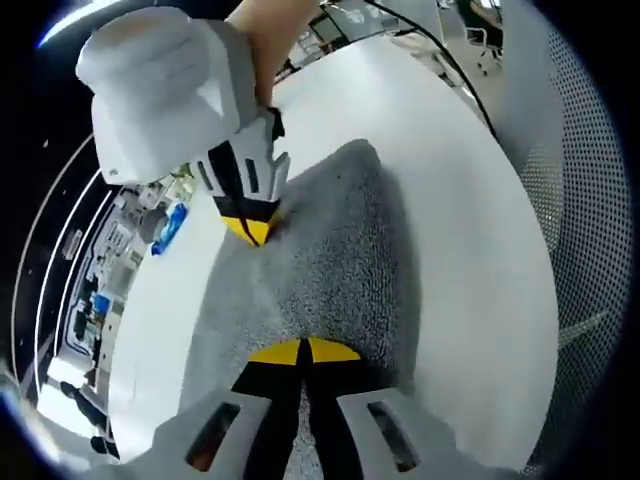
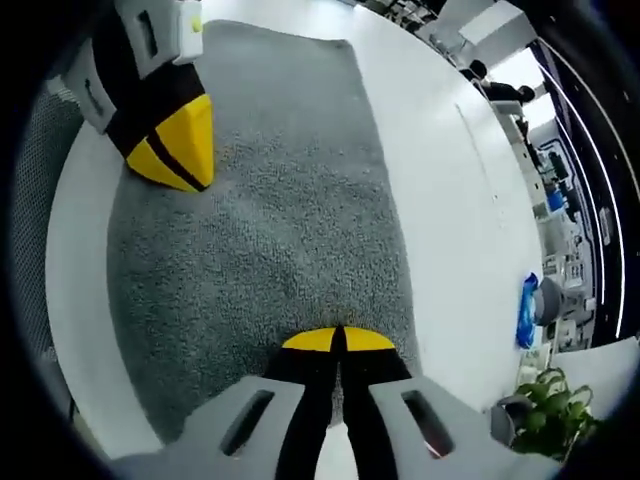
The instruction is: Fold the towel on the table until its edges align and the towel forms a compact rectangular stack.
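— Two grippers, one towel: where does everything sit?

— Start with the bench [image 2: 440, 200], white and broad. The grey towel [image 2: 270, 220] lies flat on it, and bare white surface runs all round the towel: a narrow strip on the side toward a perforated grey panel [image 1: 590, 230], a much wider sweep on the opposite side.

— And the towel's edges?

— In the right gripper view its far edge is straight and its long edge beside the wide strip runs clean. In the left gripper view the towel [image 1: 320, 260] rises to a rounded corner far from that view's camera.

— The grippers?

— The left gripper [image 1: 303, 352] has its yellow-tipped jaws pressed together at the towel's near edge, on the pile; whether cloth is pinched between them I cannot tell. The right gripper [image 2: 337, 340] likewise: jaws together, tips on the towel's edge, any pinch hidden. Each shows in the other's view, at the towel's opposite end, a hand [image 1: 268, 40] holding the right one.

— Anything beyond the towel?

— Past the bench's wide side stand cluttered shelves, a blue object [image 2: 526, 312] and a leafy green plant [image 2: 548, 412], well apart from the towel. What the shelves hold is too small to tell.
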Motion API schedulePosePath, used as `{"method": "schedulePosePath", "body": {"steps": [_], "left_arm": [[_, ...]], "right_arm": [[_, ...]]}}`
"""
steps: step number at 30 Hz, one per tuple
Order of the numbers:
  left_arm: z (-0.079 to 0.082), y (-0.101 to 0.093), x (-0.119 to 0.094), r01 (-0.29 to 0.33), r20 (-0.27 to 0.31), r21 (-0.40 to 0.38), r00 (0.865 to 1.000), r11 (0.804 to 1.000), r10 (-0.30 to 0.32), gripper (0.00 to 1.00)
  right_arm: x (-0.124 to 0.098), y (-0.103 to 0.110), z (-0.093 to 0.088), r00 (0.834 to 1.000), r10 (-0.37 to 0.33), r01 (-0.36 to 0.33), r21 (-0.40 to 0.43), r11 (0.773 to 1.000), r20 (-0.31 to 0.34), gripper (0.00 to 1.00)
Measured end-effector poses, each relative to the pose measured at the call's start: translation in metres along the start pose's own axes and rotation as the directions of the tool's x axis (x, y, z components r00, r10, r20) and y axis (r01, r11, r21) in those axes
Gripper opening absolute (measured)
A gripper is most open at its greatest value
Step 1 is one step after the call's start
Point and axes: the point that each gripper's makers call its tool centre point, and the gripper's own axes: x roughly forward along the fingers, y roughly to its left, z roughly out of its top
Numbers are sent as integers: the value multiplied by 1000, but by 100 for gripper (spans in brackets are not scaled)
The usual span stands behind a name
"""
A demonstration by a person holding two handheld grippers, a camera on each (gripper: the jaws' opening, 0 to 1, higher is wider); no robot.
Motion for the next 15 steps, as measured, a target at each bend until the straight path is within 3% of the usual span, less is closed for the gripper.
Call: {"method": "schedulePosePath", "body": {"steps": [4, 7, 15], "left_arm": [[-3, -1, -1, 17, -17, -19, 1000, 1000, -18, 1], [-2, -3, -1, -6, -58, 146, 998, 989, 14, 1], [-4, -4, -2, 8, -112, 198, 994, 980, 14, 1]], "right_arm": [[0, 0, 0, 1000, 18, -17, 38, 999, -14, 0], [0, 1, 0, 999, 20, -18, 54, 998, -43, 0], [-2, 5, -3, 995, 30, -23, 78, 997, -92, 0]]}}
